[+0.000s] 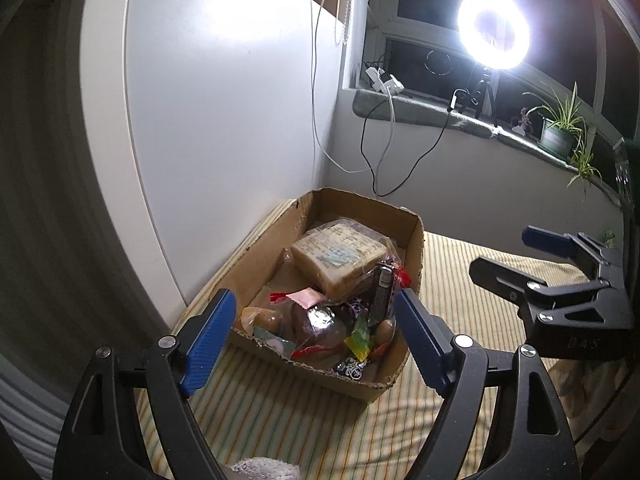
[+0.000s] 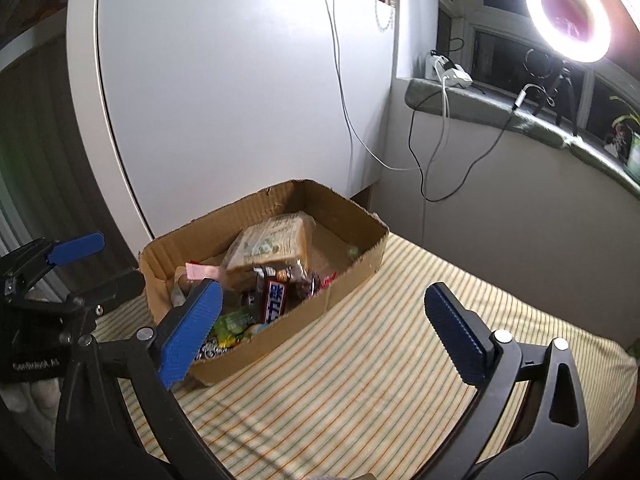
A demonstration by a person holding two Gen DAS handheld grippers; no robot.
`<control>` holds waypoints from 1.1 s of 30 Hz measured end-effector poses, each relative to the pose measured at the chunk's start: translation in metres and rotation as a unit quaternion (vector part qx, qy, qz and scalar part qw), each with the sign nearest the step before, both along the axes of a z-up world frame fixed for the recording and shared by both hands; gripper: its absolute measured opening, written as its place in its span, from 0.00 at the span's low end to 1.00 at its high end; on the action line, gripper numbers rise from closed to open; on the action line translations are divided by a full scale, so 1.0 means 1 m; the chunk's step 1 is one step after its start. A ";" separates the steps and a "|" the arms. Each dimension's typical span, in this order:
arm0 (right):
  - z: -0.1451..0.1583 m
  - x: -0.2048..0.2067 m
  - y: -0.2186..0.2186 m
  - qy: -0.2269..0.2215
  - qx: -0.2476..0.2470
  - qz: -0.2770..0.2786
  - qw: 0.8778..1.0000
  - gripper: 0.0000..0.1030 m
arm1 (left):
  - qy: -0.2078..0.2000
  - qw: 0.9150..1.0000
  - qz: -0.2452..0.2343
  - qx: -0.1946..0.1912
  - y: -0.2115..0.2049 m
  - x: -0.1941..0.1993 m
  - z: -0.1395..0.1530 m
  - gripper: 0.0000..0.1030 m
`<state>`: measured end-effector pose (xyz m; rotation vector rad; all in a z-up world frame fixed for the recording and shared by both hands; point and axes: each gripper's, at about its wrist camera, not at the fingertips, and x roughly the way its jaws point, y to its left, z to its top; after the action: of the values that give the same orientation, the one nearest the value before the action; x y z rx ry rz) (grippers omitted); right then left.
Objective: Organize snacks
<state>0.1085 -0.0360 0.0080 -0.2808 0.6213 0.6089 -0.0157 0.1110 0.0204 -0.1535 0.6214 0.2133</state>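
Two grippers hanging empty. Left wrist: my left gripper [image 1: 314,338] gaping wide over cardboard box [image 1: 414,240], snacks [image 1: 320,320] and bread pack [image 1: 340,258] lying inside, likely sorted. Right wrist: my right gripper [image 2: 324,332] spreading wide beside box on striped sheet [image 2: 360,360], holding nothing.

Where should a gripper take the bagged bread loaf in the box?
Probably across the bagged bread loaf by its two broad faces, coming from above: it lies tilted atop the small snacks, and the cardboard box walls block a sideways approach.
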 end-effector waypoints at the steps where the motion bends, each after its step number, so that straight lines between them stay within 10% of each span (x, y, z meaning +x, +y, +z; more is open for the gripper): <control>1: -0.001 -0.001 -0.002 0.002 0.002 -0.002 1.000 1.00 | 0.000 1.000 0.000 0.000 0.000 -0.001 0.000 0.79; 33: -0.005 -0.011 -0.010 0.006 -0.003 -0.010 1.000 1.00 | 0.002 1.000 -0.005 0.004 -0.008 -0.001 -0.002 0.79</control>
<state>0.0975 -0.0457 0.0026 -0.2769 0.6359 0.5907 -0.0170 0.1027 0.0187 -0.1416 0.6255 0.2058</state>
